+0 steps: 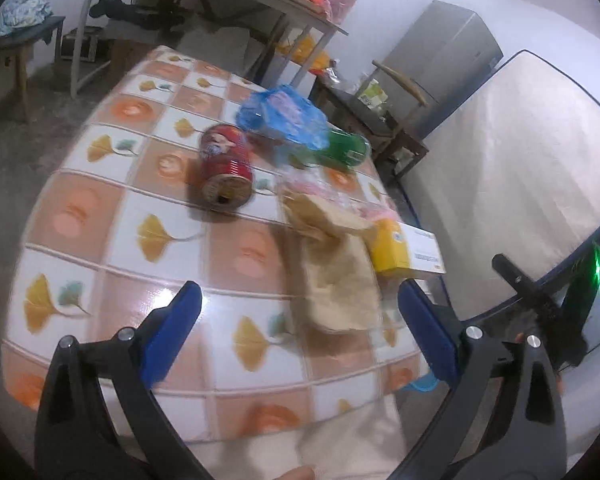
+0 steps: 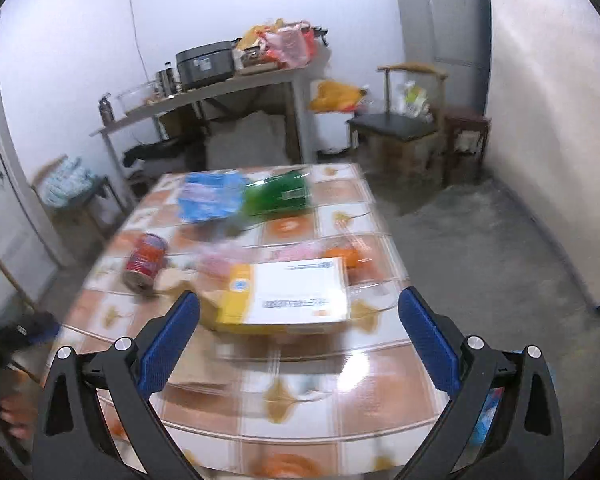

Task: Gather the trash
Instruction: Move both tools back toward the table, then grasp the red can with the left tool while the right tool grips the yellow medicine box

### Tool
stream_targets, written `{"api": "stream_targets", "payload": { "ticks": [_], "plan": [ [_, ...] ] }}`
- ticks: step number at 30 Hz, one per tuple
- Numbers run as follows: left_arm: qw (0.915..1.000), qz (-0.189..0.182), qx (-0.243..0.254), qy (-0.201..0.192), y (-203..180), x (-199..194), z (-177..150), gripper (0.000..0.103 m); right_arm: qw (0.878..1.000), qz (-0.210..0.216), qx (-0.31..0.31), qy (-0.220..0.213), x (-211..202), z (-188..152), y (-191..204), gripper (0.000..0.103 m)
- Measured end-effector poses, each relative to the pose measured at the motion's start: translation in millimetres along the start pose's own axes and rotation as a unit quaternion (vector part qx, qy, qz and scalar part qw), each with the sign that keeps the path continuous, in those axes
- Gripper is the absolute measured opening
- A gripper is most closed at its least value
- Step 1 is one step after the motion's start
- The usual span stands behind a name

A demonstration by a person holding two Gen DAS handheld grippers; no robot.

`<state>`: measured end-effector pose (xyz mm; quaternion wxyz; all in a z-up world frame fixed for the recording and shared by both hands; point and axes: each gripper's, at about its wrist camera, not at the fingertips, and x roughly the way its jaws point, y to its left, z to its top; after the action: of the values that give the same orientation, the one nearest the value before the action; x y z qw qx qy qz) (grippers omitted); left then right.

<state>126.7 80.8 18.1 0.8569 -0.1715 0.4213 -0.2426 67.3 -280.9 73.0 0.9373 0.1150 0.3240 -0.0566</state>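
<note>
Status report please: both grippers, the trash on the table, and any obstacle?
Left gripper open, empty. Right gripper open, empty. Red can, paper bag, yellow box lie on table, untouched. Nothing blocking.

Each handheld gripper has the same build. The left gripper (image 1: 300, 320) and the right gripper (image 2: 300, 322) both have two black plastic arms shaped like long triangles with cut-out slots. Round silver screws sit at the arm joints, two on each side. Each finger ends in a flat blue pad (image 1: 172, 332) with a fine ribbed texture (image 2: 428, 344).
</note>
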Motion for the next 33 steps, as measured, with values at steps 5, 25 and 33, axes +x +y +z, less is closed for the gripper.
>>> {"api": "stream_targets", "payload": {
  "ticks": [5, 25, 33],
  "plan": [
    [0.9997, -0.021, 0.003, -0.015, 24.4, 5.1, 17.7, 0.095, 0.996, 0.047, 0.056, 0.049, 19.4, -0.6, 2.0, 0.097],
    [0.9898, 0.094, 0.076, 0.075, 44.7, 157.5, 144.7, 0.089, 0.913, 0.165, 0.355, 0.112, 89.1, -30.2, -69.9, 0.087],
    [0.9820, 0.135, 0.074, 0.109, 44.5, 188.4, 139.9, 0.067, 0.873, 0.191, 0.427, 0.139, 124.1, -50.2, -80.6, 0.077]
  ]
}}
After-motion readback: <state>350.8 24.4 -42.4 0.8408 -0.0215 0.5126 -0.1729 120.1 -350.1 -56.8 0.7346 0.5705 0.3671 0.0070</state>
